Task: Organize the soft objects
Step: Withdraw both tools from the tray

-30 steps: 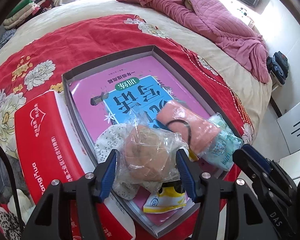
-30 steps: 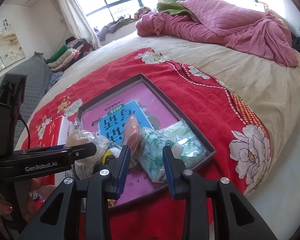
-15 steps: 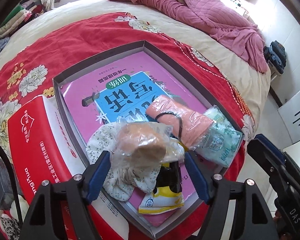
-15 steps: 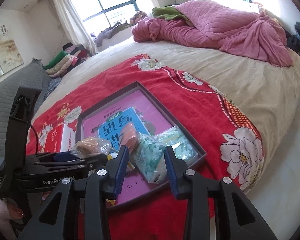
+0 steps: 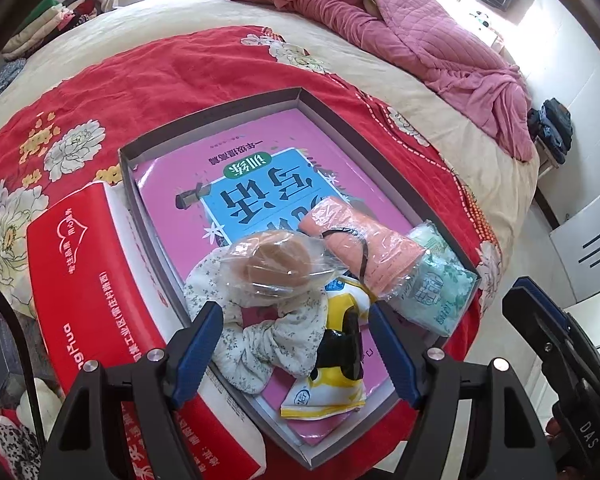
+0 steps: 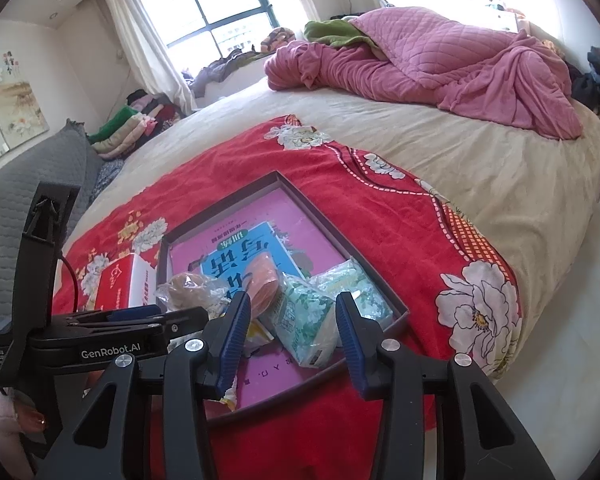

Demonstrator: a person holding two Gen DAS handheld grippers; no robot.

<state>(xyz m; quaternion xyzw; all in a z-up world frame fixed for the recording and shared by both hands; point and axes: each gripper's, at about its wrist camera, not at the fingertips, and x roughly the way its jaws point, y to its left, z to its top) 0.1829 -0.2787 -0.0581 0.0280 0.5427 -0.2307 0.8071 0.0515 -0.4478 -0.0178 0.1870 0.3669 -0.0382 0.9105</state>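
Observation:
A shallow grey tray (image 5: 220, 114) lies on the red flowered blanket with a pink book in it. Piled at its near end are a bagged bun (image 5: 276, 264), a floral cloth (image 5: 268, 332), a yellow packet (image 5: 332, 364), a bagged peach towel (image 5: 360, 248) with a black band, and a green tissue pack (image 5: 436, 292). My left gripper (image 5: 294, 320) stands open just before the bun and cloth, touching neither. In the right wrist view my right gripper (image 6: 292, 312) straddles the green tissue pack (image 6: 304, 320). Its jaws are opening and the pads stand off the pack.
A red and white tissue box (image 5: 88, 280) sits against the tray's left side. A pink quilt (image 5: 420, 32) is heaped at the far side of the bed. Folded clothes (image 6: 136, 124) are stacked by the window. A person's hand (image 6: 4, 424) holds the left gripper.
My left gripper let go of the bagged bun, opened wider and drew back. My right gripper opened off the green tissue pack, which now lies in the tray.

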